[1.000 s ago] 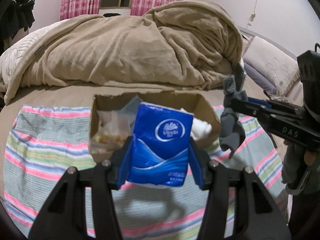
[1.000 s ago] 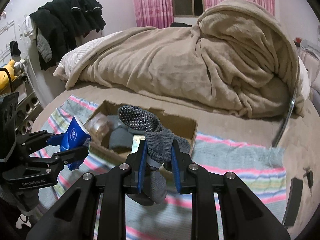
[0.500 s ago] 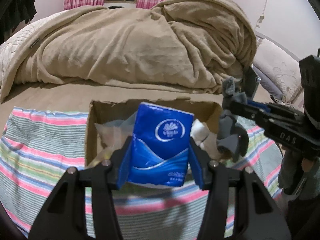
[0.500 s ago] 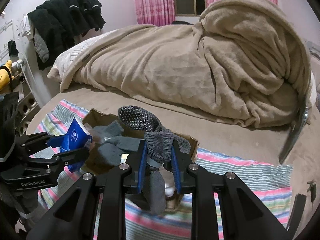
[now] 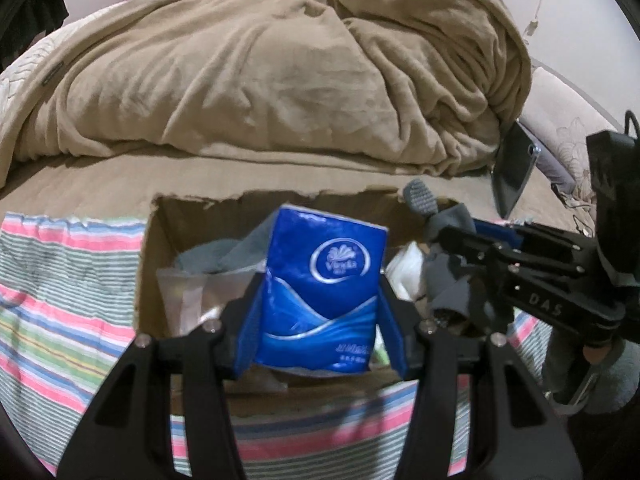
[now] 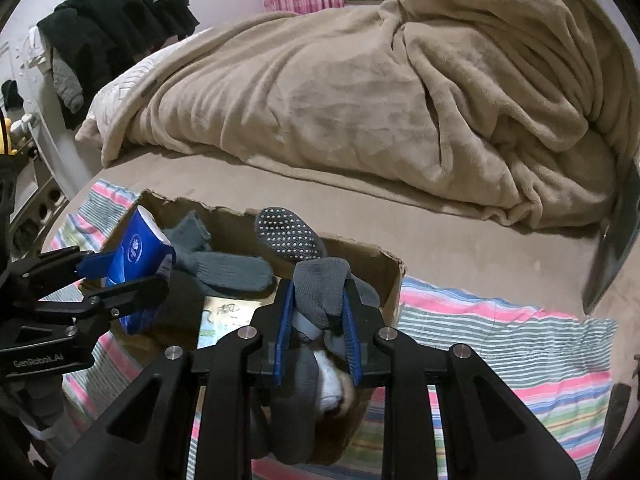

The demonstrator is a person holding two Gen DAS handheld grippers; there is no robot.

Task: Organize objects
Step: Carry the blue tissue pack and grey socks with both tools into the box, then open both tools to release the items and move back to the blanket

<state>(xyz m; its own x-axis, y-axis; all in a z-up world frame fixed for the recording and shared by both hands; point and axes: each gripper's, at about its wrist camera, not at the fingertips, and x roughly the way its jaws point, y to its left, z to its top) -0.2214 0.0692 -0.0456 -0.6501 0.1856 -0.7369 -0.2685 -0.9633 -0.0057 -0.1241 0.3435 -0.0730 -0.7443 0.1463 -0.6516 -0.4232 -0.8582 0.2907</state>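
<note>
Inside, the cardboard box (image 6: pixel 390 276) holds grey socks (image 6: pixel 224 270) and packets.

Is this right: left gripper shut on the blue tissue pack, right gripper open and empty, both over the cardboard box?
Not quite. The right gripper is shut on a grey sock, as the right wrist view shows. The left gripper does clamp the blue tissue pack, both over the cardboard box.
</note>
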